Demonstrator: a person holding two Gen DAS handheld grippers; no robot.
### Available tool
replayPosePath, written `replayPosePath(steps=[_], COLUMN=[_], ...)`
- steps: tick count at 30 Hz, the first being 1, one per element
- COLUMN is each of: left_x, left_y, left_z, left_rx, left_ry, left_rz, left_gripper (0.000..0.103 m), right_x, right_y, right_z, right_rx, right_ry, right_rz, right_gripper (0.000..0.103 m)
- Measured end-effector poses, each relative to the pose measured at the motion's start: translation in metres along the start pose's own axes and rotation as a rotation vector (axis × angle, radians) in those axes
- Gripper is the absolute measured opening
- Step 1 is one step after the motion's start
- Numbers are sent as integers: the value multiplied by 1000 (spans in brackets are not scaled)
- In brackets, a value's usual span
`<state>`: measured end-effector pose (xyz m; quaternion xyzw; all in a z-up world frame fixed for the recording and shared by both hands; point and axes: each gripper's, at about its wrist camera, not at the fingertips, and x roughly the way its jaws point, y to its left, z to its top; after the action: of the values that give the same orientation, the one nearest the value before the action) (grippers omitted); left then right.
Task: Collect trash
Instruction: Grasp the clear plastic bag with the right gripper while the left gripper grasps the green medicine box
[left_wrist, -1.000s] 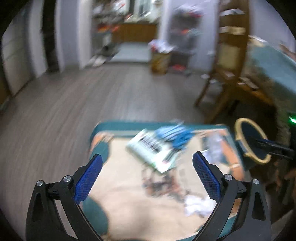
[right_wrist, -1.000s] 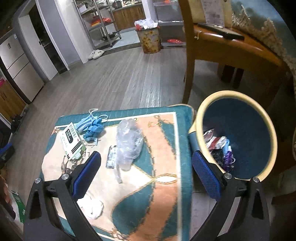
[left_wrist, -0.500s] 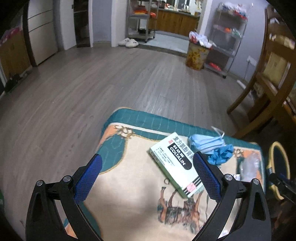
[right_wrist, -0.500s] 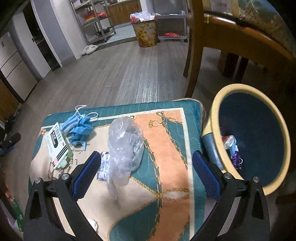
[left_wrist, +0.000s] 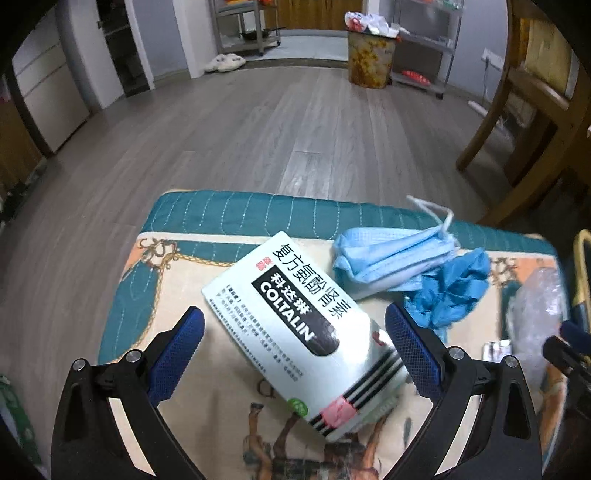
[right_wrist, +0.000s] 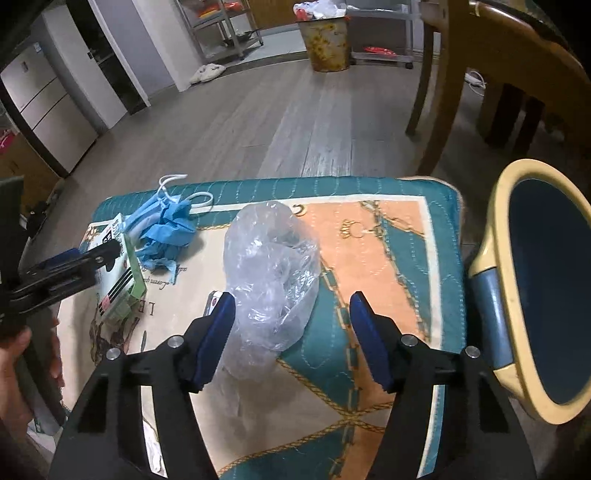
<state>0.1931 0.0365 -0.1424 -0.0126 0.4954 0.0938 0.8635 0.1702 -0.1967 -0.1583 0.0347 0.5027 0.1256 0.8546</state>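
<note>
left gripper (left_wrist: 293, 347): two black plastic arms, forked and ribbed, each ending in a blue pad
left pads (left_wrist: 177, 350): blue, long and flat, with a fine mesh texture (rounded at the tips)
left screws (left_wrist: 132, 356): round silver heads, two on each arm
right gripper (right_wrist: 291, 321): same black frame with triangular cut-outs and blue pads
right screws (right_wrist: 408, 340): silver, two per arm
hand (right_wrist: 14, 354): bare, at the left edge of the right wrist view

A patterned cushion (right_wrist: 388, 236) lay central; slippers (left_wrist: 225, 61) sat at eleven o'clock, a wooden chair (right_wrist: 491, 62) at two.
</note>
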Motion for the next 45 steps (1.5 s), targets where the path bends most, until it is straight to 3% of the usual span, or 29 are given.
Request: replayPosePath(steps=[5, 10, 12, 15, 18, 22, 28, 33, 38, 41, 45], left_x=[10, 4, 4, 10, 15, 16, 13, 11, 17, 31, 29], left_y=[-1, 3, 9, 23, 33, 34, 21, 6, 7, -1, 2], left_z=[-2, -6, -8, -11, -12, -14, -8, -7, -5, -5, -11], left_rx=[-15, -1, -35, -154, -225, -211, -192, -117, -188, -149, -143], left_ry=[5, -29, -19, 35, 73, 67, 87, 44, 88, 147, 124], left_rz=[49, 126, 111, 17, -41, -54, -13, 57, 9, 47, 22], left_gripper=[98, 98, 98, 99, 99, 99, 99, 99, 99, 100, 96], right_x=[6, 7, 7, 6, 5, 5, 3, 2, 1, 1, 2], right_y=[5, 7, 7, 10, 13, 16, 17, 18, 11, 11, 12], right_z=[-3, -3, -4, -4, -6, -7, -7, -7, -7, -7, -8], right_rx=[-14, -17, -3, -11, -20, -31, -40, -46, -29, -30, -41], right_ry=[18, 27, 31, 31, 32, 33, 32, 33, 33, 33, 36], right_rz=[13, 58, 88, 104, 110, 107, 107, 114, 127, 130, 129], right_gripper=[61, 39, 29, 23, 22, 22, 22, 22, 22, 22, 22])
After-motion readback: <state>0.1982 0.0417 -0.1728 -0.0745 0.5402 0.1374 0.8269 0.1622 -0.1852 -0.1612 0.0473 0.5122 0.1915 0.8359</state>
